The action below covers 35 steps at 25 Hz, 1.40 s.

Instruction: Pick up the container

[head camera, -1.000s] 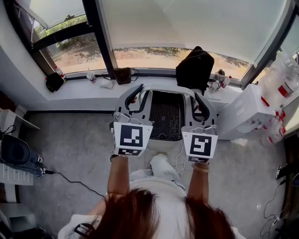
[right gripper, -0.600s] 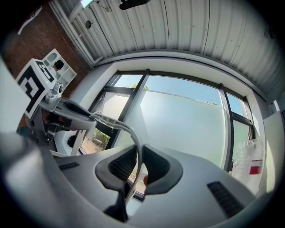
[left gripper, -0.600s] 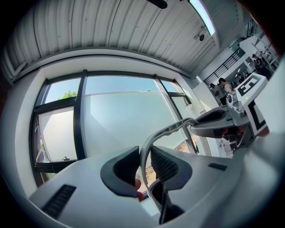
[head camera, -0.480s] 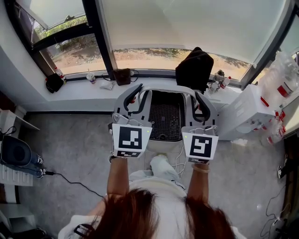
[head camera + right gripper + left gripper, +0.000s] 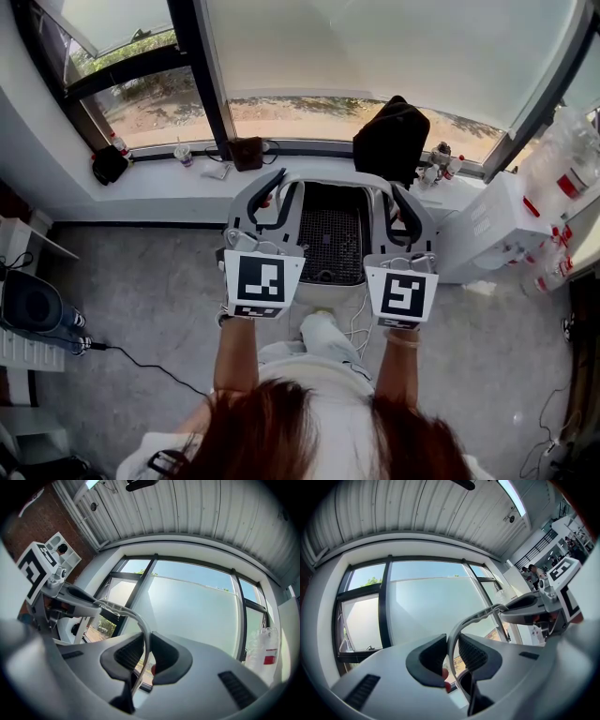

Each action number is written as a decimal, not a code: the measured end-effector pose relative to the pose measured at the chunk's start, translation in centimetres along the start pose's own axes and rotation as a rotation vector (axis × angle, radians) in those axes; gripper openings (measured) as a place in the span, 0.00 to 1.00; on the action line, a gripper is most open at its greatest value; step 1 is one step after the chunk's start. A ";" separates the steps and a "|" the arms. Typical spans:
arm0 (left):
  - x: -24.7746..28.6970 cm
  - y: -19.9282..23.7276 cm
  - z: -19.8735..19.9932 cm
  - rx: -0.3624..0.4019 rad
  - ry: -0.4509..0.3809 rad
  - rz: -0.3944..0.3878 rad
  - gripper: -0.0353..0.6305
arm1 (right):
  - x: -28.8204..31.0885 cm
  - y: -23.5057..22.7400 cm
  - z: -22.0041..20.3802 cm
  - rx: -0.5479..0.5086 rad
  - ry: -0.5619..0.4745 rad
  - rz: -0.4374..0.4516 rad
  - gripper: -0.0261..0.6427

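In the head view the container (image 5: 330, 242), a pale grey basket with a dark mesh bottom, hangs in front of the person above the grey floor. My left gripper (image 5: 265, 201) clamps its left rim and my right gripper (image 5: 406, 206) clamps its right rim. The left gripper view shows the thin white rim (image 5: 453, 641) squeezed between the two dark ribbed pads of the left gripper (image 5: 451, 656). From the right gripper view, the rim (image 5: 146, 639) runs between the pads of the right gripper (image 5: 146, 656) in the same way. Each view also shows the other gripper at the far end of the rim.
A windowsill runs behind the container with a black bag (image 5: 391, 139), a cup (image 5: 183, 153), a brown pouch (image 5: 247, 151) and small bottles (image 5: 441, 159). A white cabinet (image 5: 487, 225) stands at the right. A dark device (image 5: 31, 305) and a cable (image 5: 141, 362) lie on the floor at left.
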State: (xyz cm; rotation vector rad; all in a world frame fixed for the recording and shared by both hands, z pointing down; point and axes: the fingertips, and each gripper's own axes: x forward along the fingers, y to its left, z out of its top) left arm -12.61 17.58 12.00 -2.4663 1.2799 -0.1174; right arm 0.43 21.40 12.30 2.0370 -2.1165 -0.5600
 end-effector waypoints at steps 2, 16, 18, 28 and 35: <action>0.0 0.0 0.0 0.001 0.000 0.000 0.19 | 0.0 0.0 0.0 0.002 0.000 0.001 0.14; 0.0 -0.2 0.0 0.009 0.007 -0.004 0.19 | 0.0 -0.1 -0.5 0.005 0.003 0.003 0.14; 0.0 -0.2 0.0 0.009 0.008 -0.004 0.19 | 0.1 -0.1 -0.5 0.002 0.000 0.005 0.14; 0.1 -0.2 -0.6 -0.004 0.009 -0.007 0.19 | 0.3 0.1 -0.6 -0.008 0.004 0.006 0.14; -0.2 -0.3 -0.9 -0.007 0.020 -0.013 0.19 | 0.0 0.3 -1.0 -0.005 0.016 0.010 0.14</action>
